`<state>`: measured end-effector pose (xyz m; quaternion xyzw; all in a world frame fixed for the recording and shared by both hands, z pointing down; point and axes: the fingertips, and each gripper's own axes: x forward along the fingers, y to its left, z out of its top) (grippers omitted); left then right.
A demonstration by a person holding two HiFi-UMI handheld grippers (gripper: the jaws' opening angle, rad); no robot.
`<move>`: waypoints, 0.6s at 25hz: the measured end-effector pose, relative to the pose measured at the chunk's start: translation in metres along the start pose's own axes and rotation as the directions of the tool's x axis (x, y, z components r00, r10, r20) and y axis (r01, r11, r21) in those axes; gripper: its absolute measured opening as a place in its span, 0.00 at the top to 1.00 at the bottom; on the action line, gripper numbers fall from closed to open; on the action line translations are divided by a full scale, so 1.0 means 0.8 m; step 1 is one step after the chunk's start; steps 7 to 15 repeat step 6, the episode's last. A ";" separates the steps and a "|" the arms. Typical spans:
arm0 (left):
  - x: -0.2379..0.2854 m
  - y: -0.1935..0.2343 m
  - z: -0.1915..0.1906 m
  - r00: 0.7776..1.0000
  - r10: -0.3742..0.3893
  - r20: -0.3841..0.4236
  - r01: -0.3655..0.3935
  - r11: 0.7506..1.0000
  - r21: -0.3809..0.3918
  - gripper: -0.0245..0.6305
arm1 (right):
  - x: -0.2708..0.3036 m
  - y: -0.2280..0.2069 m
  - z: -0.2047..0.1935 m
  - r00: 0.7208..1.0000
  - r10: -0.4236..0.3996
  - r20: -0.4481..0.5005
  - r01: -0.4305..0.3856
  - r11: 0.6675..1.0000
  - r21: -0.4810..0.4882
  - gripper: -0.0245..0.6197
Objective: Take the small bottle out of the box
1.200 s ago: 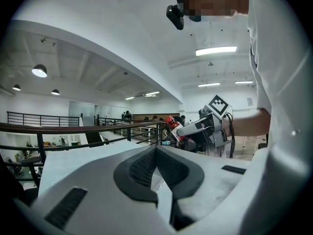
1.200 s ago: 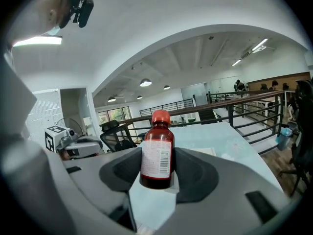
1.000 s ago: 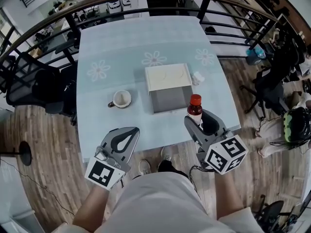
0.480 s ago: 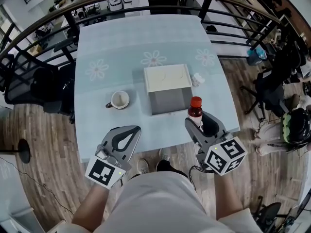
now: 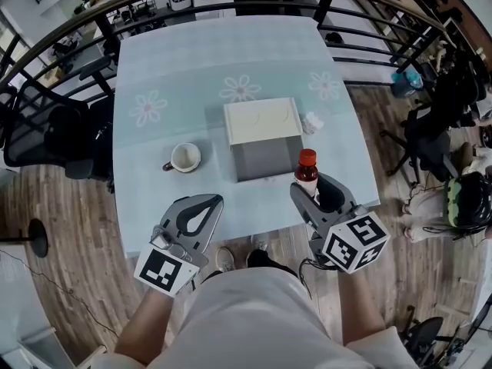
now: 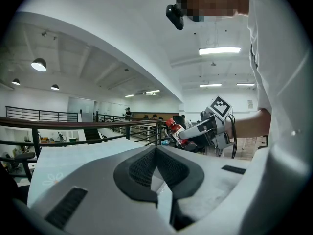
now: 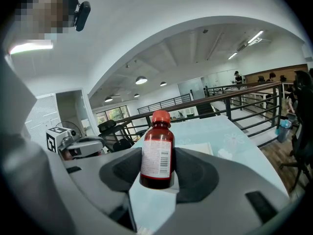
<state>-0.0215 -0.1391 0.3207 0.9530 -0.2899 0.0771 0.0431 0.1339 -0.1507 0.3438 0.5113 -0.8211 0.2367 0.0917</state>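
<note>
Two grippers in view, both on the near side of the box (image 5: 265,160). The right gripper (image 5: 312,191) has its jaws clamped on the small bottle (image 7: 157,151): dark red-brown glass, red cap, white label with a barcode, held upright by its lower body. I see the bottle just beside the box's near right corner, outside it and lifted off the table.

The left gripper (image 5: 208,203) is closed on nothing, its tips pressed together. It sits near and left of the box, over the table's near edge and well apart from the right gripper.

The box stands open, its grey inside bare and its white lid (image 5: 262,121) folded back on the far side. A mug (image 5: 184,157) stands left of the box. A small white crumpled thing (image 5: 312,121) lies just beside the lid's right edge. The pale blue table (image 5: 192,68) has flower prints beyond the box. A dark railing (image 5: 361,48) curves round its far side.
</note>
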 end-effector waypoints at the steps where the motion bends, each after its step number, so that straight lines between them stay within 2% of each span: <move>1: 0.002 0.000 -0.001 1.000 0.001 -0.001 -0.001 1.000 -0.002 0.95 | 0.002 -0.002 -0.001 1.000 0.001 -0.001 -0.001 1.000 0.003 0.62; 15: 0.012 0.003 -0.004 1.000 0.004 -0.004 -0.004 1.000 -0.003 0.95 | 0.010 -0.014 -0.005 1.000 0.006 -0.011 -0.006 1.000 0.012 0.62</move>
